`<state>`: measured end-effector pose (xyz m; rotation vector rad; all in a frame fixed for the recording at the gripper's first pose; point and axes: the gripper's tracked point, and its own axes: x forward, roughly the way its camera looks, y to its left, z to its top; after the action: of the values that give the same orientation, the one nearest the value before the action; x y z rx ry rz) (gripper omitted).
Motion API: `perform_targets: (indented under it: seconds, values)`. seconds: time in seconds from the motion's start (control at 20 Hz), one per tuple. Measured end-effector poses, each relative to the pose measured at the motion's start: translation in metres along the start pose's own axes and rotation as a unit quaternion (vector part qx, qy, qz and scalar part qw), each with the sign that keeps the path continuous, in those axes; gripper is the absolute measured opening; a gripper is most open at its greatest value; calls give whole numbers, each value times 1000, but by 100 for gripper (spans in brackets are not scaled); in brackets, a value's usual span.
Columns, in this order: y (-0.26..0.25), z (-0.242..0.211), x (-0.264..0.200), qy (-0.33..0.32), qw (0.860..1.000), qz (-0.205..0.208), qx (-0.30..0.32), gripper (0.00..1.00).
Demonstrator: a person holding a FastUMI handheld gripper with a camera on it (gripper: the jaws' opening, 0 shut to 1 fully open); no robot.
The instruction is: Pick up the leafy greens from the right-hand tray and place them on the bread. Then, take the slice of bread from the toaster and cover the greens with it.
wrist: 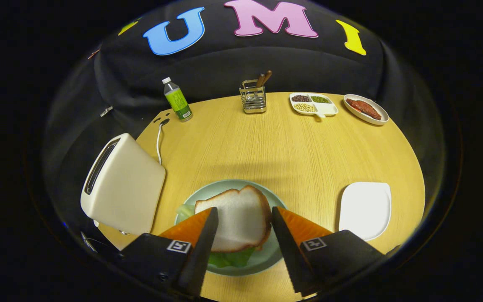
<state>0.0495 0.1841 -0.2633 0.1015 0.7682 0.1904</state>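
A: Where is the bread slice point(235, 218)?

B: On the greens point(229, 258) on the plate point(229, 186), between the fingers of the hand-held gripper point(241, 222), which stand apart and seem clear of it.

A: Risk?

B: Retreating low could snag the crust, sliding the slice toward the toaster point(122, 184) across the counter point(292, 147).

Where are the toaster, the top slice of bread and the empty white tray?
toaster point(126, 186): gripper view, its broad side.
top slice of bread point(239, 218): gripper view, its face, between the open jaws.
white tray point(365, 207): gripper view, its bare middle.
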Motion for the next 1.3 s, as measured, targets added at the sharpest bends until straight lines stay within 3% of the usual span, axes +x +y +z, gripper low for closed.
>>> perform_targets:
  seconds: [0.1,0.65,0.85,1.05,1.2,1.3]
  values:
    - [-8,10,-9,-22,1000,-11,-2,100]
    - [-96,115,-122,-192,980,-54,-17,99]
    - [-135,150,-172,-248,966,-52,-48,99]
    - [-165,180,-228,-315,944,-41,-90,99]
    - [-180,186,-257,-347,933,-23,-96,99]
    - [-192,180,-268,-352,932,-9,-84,99]
